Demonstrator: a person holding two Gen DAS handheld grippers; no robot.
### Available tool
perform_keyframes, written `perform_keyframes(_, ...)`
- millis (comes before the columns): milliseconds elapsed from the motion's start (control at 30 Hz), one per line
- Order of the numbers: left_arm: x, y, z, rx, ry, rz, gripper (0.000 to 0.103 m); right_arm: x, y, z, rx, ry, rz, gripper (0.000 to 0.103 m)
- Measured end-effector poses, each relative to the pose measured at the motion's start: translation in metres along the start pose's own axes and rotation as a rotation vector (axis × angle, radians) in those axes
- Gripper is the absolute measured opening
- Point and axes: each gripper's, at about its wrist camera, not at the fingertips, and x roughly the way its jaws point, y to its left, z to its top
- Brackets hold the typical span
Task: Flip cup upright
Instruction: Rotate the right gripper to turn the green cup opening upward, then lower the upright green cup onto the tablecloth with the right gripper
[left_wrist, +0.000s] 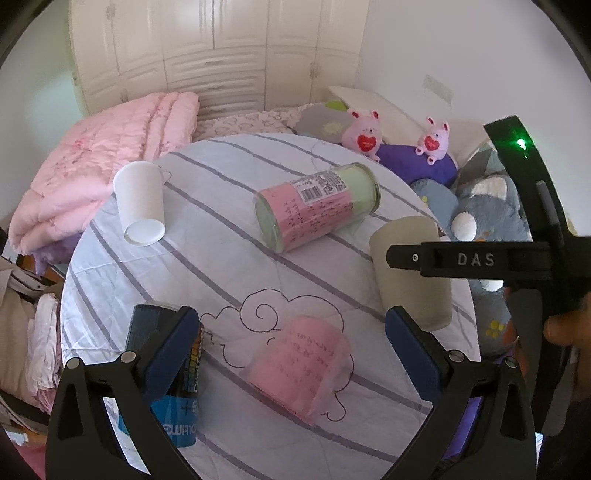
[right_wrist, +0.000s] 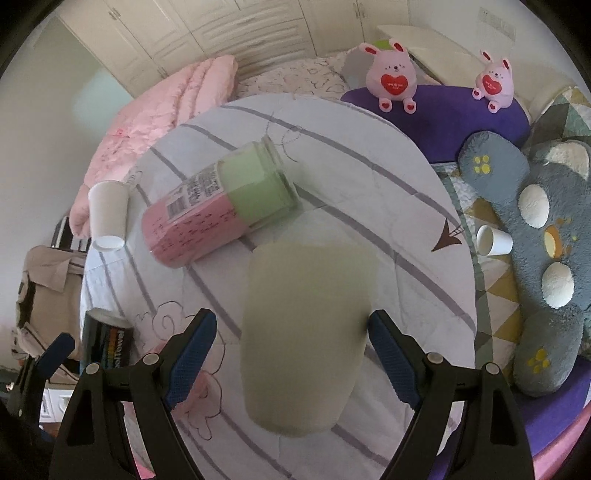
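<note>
Beige cup (right_wrist: 308, 339) near the right edge of the striped quilt (right_wrist: 388, 177), between spread right gripper (right_wrist: 291, 354) pads, not yet pinched. Looks light, matte, stiff; best gripped mid-wall. Left gripper (left_wrist: 291, 354) spread, empty

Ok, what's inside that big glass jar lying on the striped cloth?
The glass jar holds rolled paper lining its wall: pink with handwriting toward the base, pale green toward the mouth. A barcode label sits on the outside. The paper hides whatever may be in the middle.
</note>
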Motion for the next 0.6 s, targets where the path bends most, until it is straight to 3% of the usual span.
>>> perform_keyframes(433,0.009,-0.003,0.004,0.023,0.023,0.007,0.102,0.050,-0.013,0.020,-0.016,0.164,0.002,0.085)
perform_keyframes(600,0.010,-0.008,0.003,0.033,0.038,0.004,0.102,0.052,-0.015,0.021,-0.066,0.129,0.029,0.084)
